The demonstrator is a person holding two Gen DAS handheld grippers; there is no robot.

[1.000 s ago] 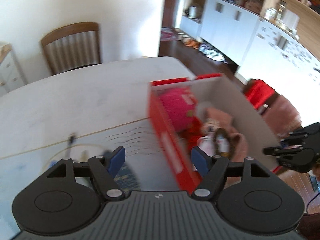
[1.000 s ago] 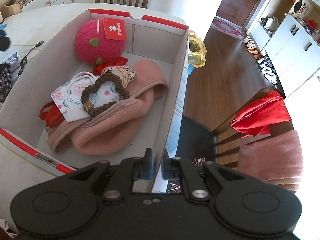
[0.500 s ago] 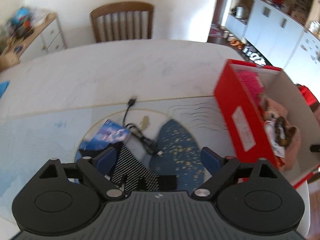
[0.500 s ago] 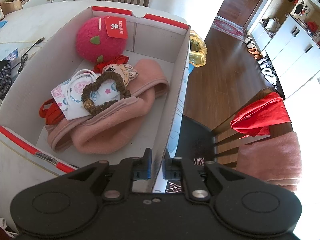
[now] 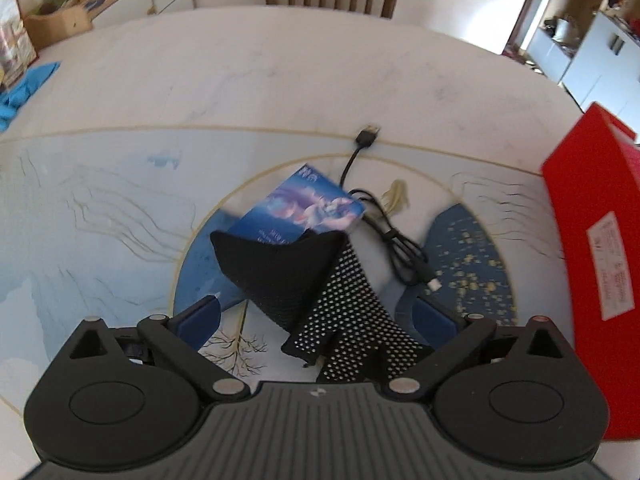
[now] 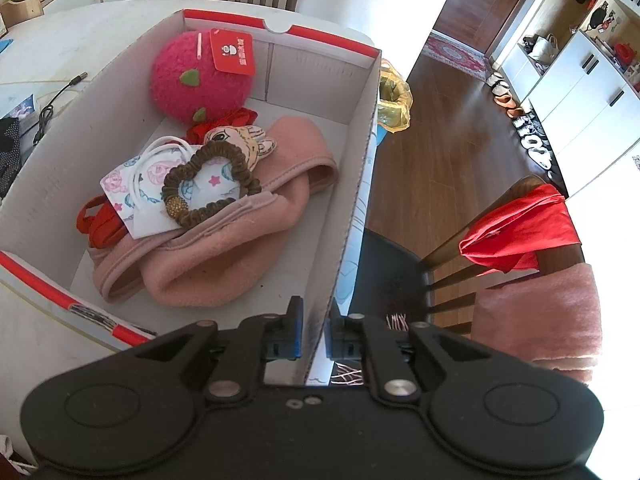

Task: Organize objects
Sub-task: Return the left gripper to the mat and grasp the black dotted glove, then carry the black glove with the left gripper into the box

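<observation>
Pinching box wall (image 6: 356, 216), right gripper (image 6: 315, 334) fingers; left gripper (image 5: 316, 316) fingers wide, empty, over black glove (image 5: 280, 260)

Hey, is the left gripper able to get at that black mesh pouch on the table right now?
Probably yes. The left gripper is open, with the black mesh pouch lying just ahead between its fingers, nothing on top of it. The blue booklet lies partly underneath.
</observation>
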